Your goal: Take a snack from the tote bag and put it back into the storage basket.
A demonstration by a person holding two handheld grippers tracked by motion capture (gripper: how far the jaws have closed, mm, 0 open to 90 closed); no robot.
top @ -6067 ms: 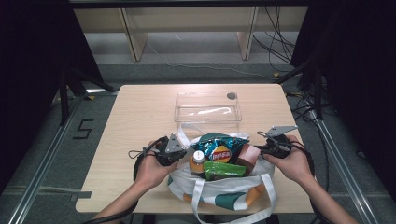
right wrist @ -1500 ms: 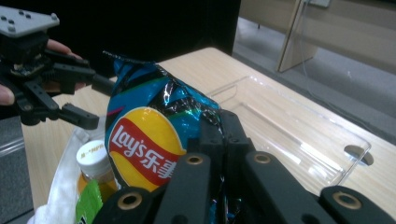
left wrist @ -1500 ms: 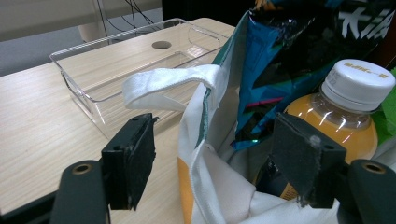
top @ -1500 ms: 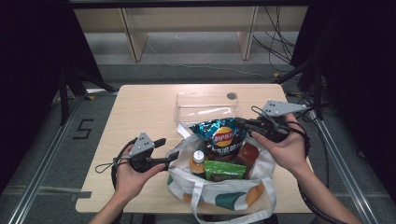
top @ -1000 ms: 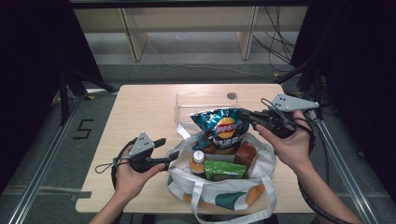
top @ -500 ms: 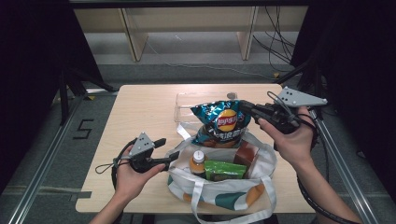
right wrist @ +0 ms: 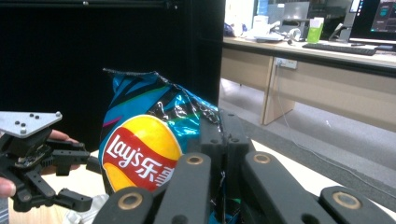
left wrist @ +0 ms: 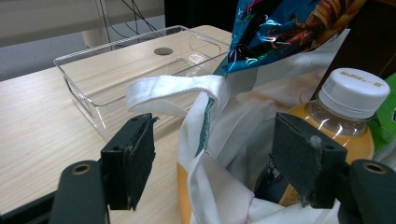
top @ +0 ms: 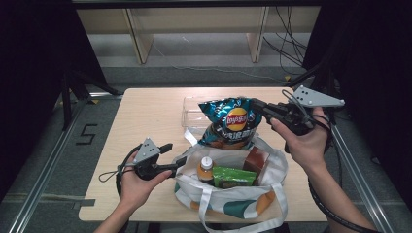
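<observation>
Lifted clear of the tote bag (top: 233, 194) over the last second and a half, the chip bag (top: 232, 121) now hangs above the bag's far rim, carried up and toward the far right of the bench (top: 145, 111). Open wood lies to the left and on the far side, where a clear plastic tray (top: 192, 109) sits just behind the tote with its near wall close to the bag's white strap (left wrist: 173, 91). The tote stands at the near edge of the bench, its mouth open, with a brown packet (top: 255, 159), a green packet (top: 235, 175) and an orange drink bottle (top: 206, 170) inside. Holding the chip bag by its top right corner, the right tool (top: 257, 106) is clenched on the foil. Unmoved over that time, the left tool (top: 176, 156) sits at the tote's left rim, released, its jaws spread either side of the fabric edge without pinching it.
</observation>
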